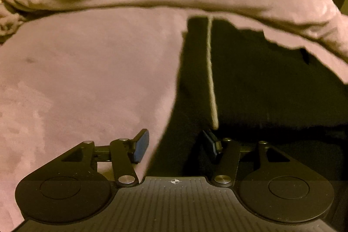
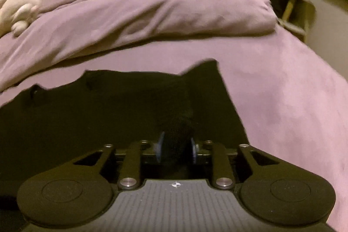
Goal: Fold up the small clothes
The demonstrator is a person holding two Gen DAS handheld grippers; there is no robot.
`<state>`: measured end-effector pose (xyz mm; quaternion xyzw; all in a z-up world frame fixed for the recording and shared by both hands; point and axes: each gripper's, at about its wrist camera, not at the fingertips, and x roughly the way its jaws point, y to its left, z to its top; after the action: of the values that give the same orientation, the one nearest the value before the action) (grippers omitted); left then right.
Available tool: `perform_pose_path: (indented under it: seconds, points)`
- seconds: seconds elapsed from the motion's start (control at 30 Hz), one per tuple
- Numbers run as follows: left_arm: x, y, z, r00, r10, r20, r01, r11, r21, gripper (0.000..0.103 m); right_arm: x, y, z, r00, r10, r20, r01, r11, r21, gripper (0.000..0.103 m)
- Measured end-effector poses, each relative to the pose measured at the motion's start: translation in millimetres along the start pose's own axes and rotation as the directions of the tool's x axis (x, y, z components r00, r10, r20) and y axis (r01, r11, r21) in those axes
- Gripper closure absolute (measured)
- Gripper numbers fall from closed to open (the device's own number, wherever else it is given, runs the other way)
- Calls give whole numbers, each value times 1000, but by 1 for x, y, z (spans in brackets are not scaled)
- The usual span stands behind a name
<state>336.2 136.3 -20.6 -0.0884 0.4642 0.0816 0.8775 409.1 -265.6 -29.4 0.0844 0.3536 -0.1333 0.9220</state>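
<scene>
Bed w/ purple sheet carries everything; a rumpled purple duvet is bunched across the far side, a pale stuffed toy at its far left.

Black garment lies spread on the sheet, near side, ragged far edge just short of the duvet. In the left view it fills the right half, w/ a pale drawstring running down it toward the camera.

Right gripper: clamped on a bunched-up fold of the black cloth, pads pressing both sides. Left gripper: jaws apart, nothing between them, straddling the garment's left edge where it meets the sheet.

Step, prob.: lift the pinched part & lay it over. To do it well: keep right pinch firm, carry cloth low & across so it doesn't drag the layer beneath; left should grab the edge first so both sides travel together. Watch the drawstring — tuck inside the fold.
</scene>
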Motion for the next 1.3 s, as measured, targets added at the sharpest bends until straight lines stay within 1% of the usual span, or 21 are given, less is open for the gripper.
perform_pose_path:
  seconds: [0.03,0.07,0.13,0.23,0.3,0.33,0.37,0.4,0.5,0.57,0.63,0.7,0.77,0.83,0.9,0.97,1.03,1.1,1.17,1.23,1.3]
  points:
    - [-5,2,4,1000,-3,16,3,1000,-10,44,-3,-5,1,1000,-4,3,4,1000,27,67]
    - [-9,3,9,999,-8,31,9,1000,-12,43,-5,-11,2,1000,-3,6,2,999,53,66]
    - [-9,0,18,999,-27,47,26,1000,4,36,-5,-22,1,1000,23,-5,-22,994,111,66]
    - [9,-15,32,997,-56,45,54,997,47,36,-1,-29,0,998,52,-30,-46,985,168,66]
    - [30,-23,43,996,-86,4,86,995,42,34,1,-26,-2,998,60,-34,-54,986,158,66]
    - [43,-26,48,993,-116,-31,117,993,31,34,3,-23,-2,997,64,-38,-58,987,148,66]
    - [54,-27,52,990,-129,-59,130,991,11,34,4,-22,-3,997,66,-43,-60,989,139,66]
    - [64,-28,56,990,-121,-69,120,993,-9,32,5,-20,-3,996,71,-48,-65,989,132,66]
    - [79,-30,59,991,-106,-79,105,994,-16,33,7,-15,-4,995,85,-61,-78,991,112,66]
    - [82,-28,59,992,-98,-74,98,995,-12,43,8,-12,-5,994,93,-64,-86,991,102,66]
    - [82,-24,59,994,-89,-65,90,996,12,62,8,-9,-5,993,104,-64,-97,991,96,66]
    - [80,-18,59,993,-107,-55,108,994,17,71,7,-6,-5,992,110,-63,-104,990,93,67]
    - [76,-10,61,991,-126,-45,126,992,-2,78,6,-3,-5,991,117,-60,-112,990,88,72]
    - [74,-4,64,991,-133,-25,132,991,-19,90,3,1,-3,990,130,-53,-125,989,83,73]
    - [74,6,67,992,-122,-18,121,992,-30,90,1,4,-1,989,143,-47,-139,988,69,73]
    - [76,18,68,993,-115,-23,113,992,-64,90,-1,5,0,989,140,-37,-138,989,53,73]
    - [78,23,69,996,-91,-21,89,993,-71,89,1,2,0,991,122,-48,-119,992,50,73]
    - [79,27,70,996,-84,-24,82,992,-92,88,2,-6,-1,992,108,-70,-103,992,70,73]
    - [79,27,71,998,-63,-18,61,993,-99,84,-2,-13,-1,993,97,-67,-91,992,92,66]
    - [78,26,72,999,-34,-20,32,994,-105,68,-8,-17,0,994,91,-58,-85,991,99,66]
    - [72,22,73,1000,-24,-10,23,994,-108,65,-15,-18,1,994,104,-43,-100,991,90,66]
